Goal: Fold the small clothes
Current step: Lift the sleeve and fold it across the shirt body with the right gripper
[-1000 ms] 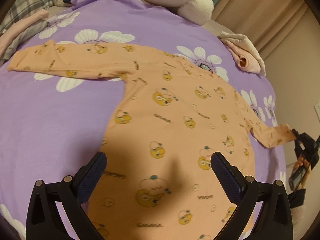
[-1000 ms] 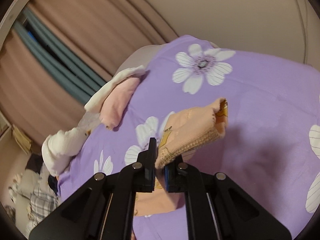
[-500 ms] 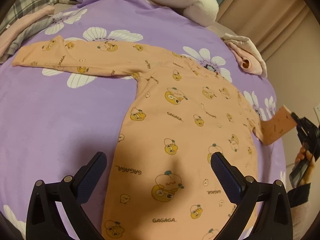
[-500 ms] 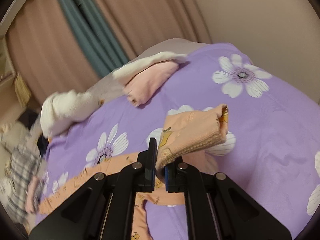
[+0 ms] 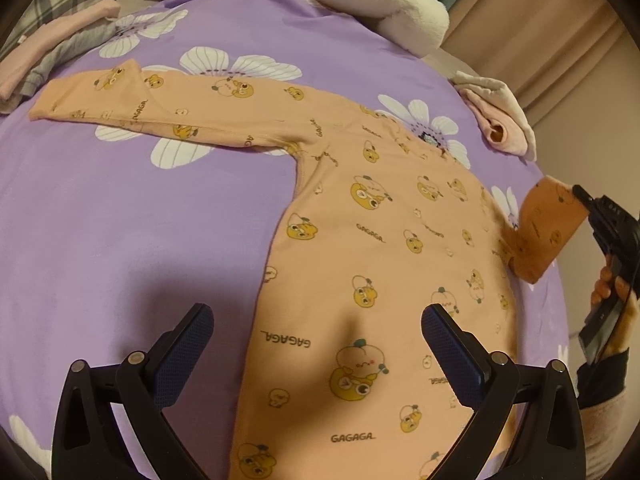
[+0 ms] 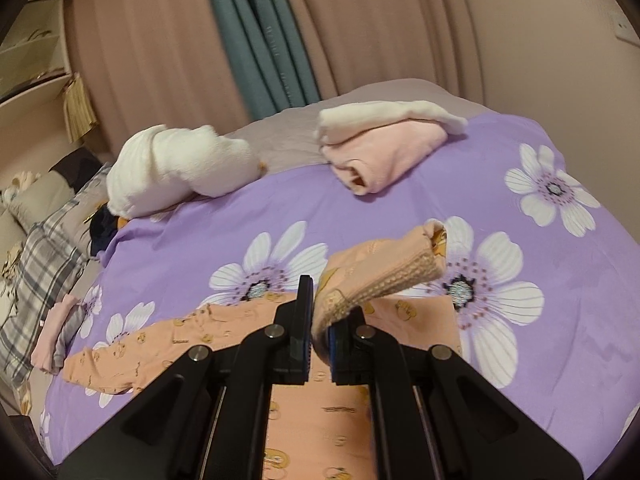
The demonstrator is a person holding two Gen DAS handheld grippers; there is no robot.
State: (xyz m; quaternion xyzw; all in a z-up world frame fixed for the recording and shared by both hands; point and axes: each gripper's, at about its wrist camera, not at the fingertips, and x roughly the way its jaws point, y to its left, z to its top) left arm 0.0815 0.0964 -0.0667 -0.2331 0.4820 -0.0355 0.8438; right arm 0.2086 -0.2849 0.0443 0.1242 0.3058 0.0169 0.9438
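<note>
The right claw (image 6: pixel 320 334) is clenched on the orange shirt's (image 5: pixel 384 248) cuff (image 6: pixel 384 276), lifted off the bed (image 5: pixel 120 220); the left claw (image 5: pixel 316 344) hangs released above its hem.

Black plastic tongs (image 5: pixel 316 356), blue textured pads (image 5: pixel 182 354), silver screws, dark cuff over pale sleeve (image 5: pixel 606 412)
</note>
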